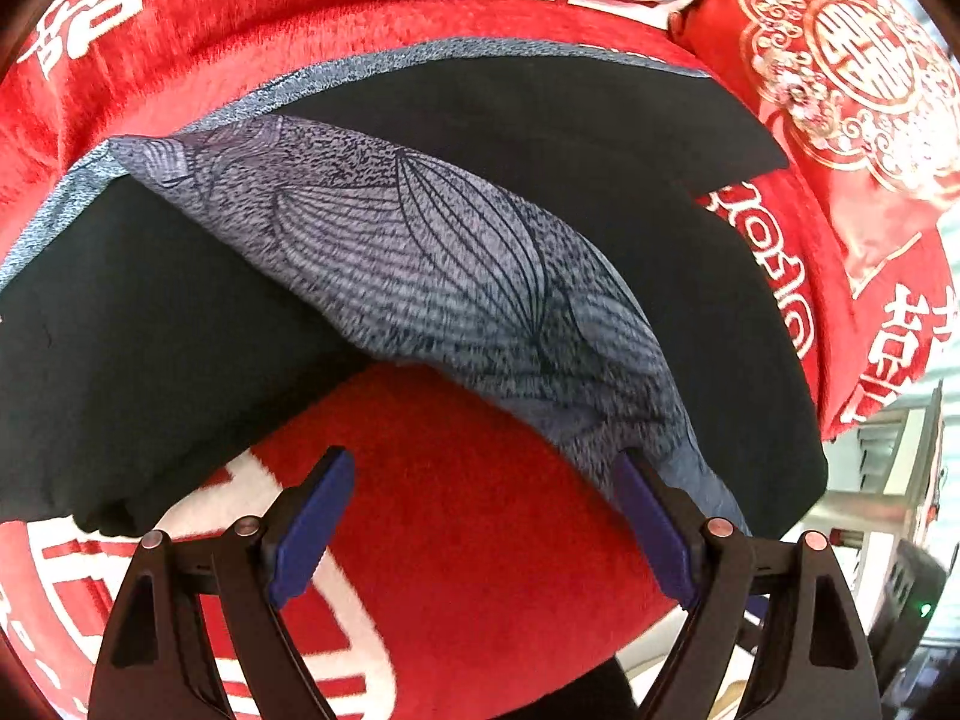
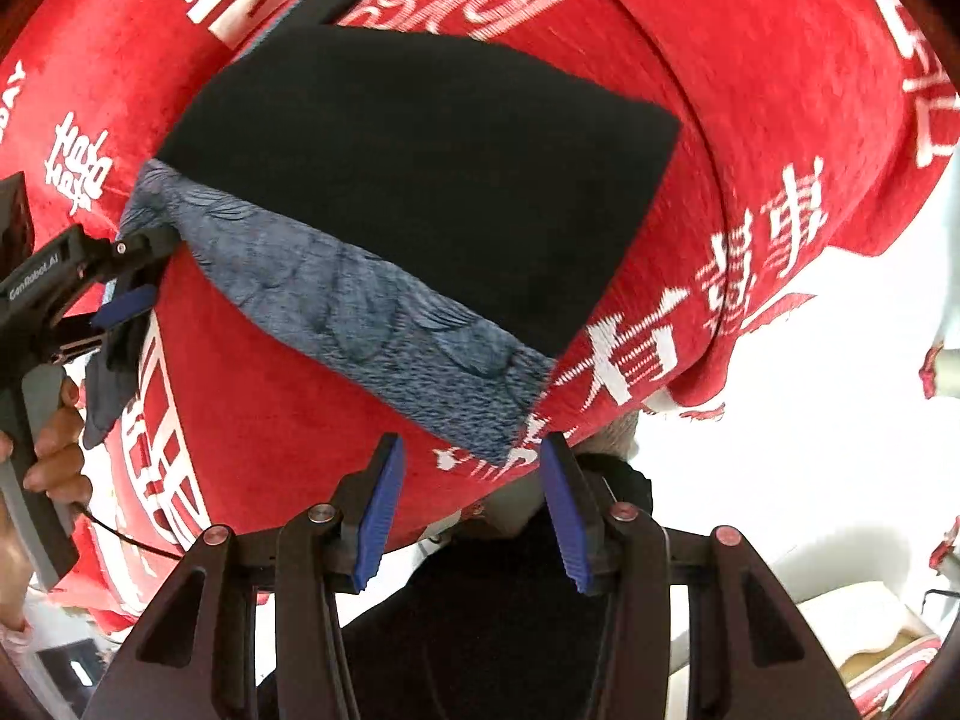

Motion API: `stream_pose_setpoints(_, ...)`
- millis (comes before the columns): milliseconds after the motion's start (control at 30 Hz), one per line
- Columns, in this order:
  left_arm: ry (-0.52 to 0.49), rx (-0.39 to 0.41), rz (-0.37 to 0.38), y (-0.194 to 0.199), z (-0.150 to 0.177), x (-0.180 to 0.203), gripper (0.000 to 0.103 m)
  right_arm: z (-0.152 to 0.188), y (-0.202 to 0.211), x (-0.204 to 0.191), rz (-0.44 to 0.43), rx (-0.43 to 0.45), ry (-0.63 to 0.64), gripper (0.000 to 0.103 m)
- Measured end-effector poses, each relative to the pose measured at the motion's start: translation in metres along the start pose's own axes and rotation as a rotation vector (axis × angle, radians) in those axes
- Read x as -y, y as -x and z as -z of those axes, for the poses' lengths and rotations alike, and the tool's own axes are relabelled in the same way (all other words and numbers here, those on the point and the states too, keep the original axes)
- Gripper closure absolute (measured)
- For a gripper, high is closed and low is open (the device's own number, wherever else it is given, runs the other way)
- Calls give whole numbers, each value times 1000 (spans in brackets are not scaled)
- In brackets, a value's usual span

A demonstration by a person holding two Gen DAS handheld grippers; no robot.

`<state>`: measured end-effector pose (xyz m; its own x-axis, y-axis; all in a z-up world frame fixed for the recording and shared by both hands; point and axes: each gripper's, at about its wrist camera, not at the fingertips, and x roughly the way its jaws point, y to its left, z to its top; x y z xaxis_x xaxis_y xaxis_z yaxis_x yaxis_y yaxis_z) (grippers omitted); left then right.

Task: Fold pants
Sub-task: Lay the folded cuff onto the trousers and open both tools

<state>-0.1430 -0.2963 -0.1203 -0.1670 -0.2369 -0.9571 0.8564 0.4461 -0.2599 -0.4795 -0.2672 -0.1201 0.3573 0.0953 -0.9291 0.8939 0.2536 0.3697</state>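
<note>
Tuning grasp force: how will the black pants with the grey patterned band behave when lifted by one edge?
Pants probably floppy: the grey patterned band curves and sags. Likely light: thin, flat layers. The plush red blanket may drag them when pushed.

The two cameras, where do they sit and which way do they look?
Left wrist camera: sits on the left tongs, looks down at black pants with a grey patterned band on a red blanket with white characters.
Right wrist camera: sits on the right tongs, looks down likewise; the person's hand shows.
Shared: pants, blanket, left tongs.
</note>
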Motion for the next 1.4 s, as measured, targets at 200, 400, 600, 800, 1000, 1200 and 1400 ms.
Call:
stream_pose_setpoints(200, 81, 12, 39, -6, -9, -4, 15, -4, -6, 19, -148, 6, 6, 52)
stream_pose_setpoints(400, 98, 21, 33, -7, -12, 1, 22, -15, -4, 24, -286, -28, -1, 95)
stream_pose_setpoints(600, 80, -9, 114, 4, -21, 16, 78, -30, 26, 20, -363, -44, -5, 97)
stream_pose_setpoints(800, 100, 60, 142, 34, -52, 24, 78, -85, 84, -1, -421, 37, 89, 97)
stream_pose_setpoints(1000, 118, 132, 136, 46, -102, 24, 78, -178, 118, -20, -415, 121, 199, 97)
stream_pose_setpoints(1200, 128, 171, 115, 30, -152, 28, 78, -282, 124, -39, -326, 173, 295, 97)
stream_pose_setpoints(1400, 184, 196, 81, 13, -184, 23, 78, -367, 97, -59, -205, 167, 364, 97)
